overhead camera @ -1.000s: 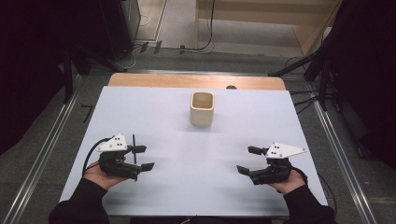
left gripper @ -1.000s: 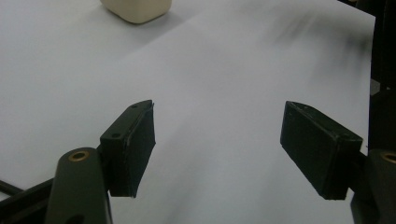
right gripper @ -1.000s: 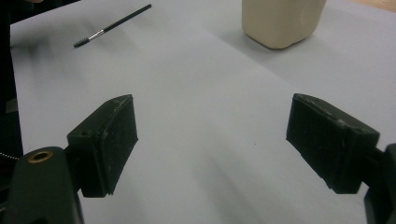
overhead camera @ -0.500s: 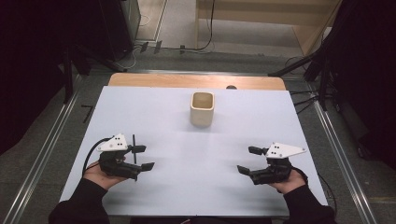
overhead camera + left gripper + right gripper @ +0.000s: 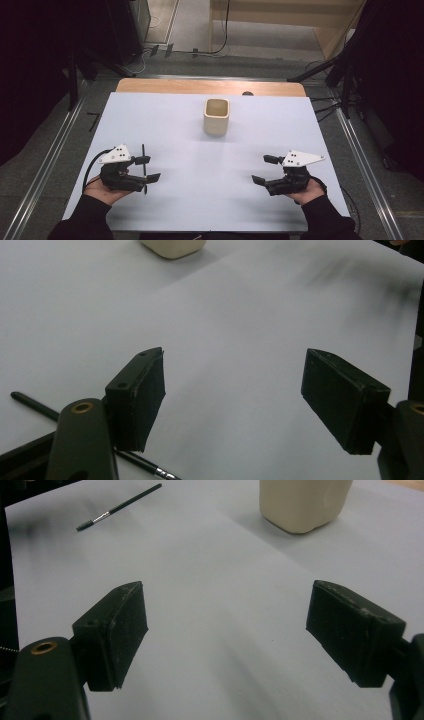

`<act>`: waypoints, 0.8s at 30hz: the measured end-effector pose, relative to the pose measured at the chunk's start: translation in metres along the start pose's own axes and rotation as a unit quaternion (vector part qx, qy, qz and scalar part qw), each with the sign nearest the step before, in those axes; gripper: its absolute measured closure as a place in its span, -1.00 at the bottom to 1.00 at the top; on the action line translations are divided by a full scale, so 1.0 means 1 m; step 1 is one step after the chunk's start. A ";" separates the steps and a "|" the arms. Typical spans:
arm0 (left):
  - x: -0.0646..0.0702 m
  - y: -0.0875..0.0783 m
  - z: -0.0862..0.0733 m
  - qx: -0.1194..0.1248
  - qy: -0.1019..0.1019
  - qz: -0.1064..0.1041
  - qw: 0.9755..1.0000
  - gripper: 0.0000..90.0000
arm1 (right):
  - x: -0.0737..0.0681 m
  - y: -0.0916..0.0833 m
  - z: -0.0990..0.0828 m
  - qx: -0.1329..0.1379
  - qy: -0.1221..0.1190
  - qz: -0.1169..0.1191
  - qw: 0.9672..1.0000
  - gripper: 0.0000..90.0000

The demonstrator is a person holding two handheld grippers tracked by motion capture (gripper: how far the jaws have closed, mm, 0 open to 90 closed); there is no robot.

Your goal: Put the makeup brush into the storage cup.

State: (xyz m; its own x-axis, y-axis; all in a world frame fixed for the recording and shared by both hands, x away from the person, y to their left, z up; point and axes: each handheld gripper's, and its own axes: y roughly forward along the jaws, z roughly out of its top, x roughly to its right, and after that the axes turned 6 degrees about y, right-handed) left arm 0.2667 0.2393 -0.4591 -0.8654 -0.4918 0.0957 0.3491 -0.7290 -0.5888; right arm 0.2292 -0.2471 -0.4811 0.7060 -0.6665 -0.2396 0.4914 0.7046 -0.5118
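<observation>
Pen (image 5: 75,432) passes under left gripper (image 5: 232,400).

Matt cream cup (image 5: 216,116); smooth white tabletop (image 5: 210,190); scuffed fingers (image 5: 356,631)

A white table top (image 5: 210,210) lies on a wooden board (image 5: 165,86) whose edge shows at the far side. Metal rails (image 5: 50,150) run along both sides, and black cables (image 5: 220,45) lie on the floor behind.
</observation>
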 end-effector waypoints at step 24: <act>-0.008 -0.013 -0.007 -0.017 -0.066 0.088 0.994 -0.44 | -0.001 -0.009 -0.001 0.005 0.008 -0.016 1.000 -0.61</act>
State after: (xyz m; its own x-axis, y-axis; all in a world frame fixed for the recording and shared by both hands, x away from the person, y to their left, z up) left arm 0.2666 0.2563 -0.4581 -0.7360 -0.6706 0.0926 0.4772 -0.6110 -0.6317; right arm 0.2237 -0.2535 -0.4768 0.6813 -0.6926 -0.2367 0.5192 0.6853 -0.5108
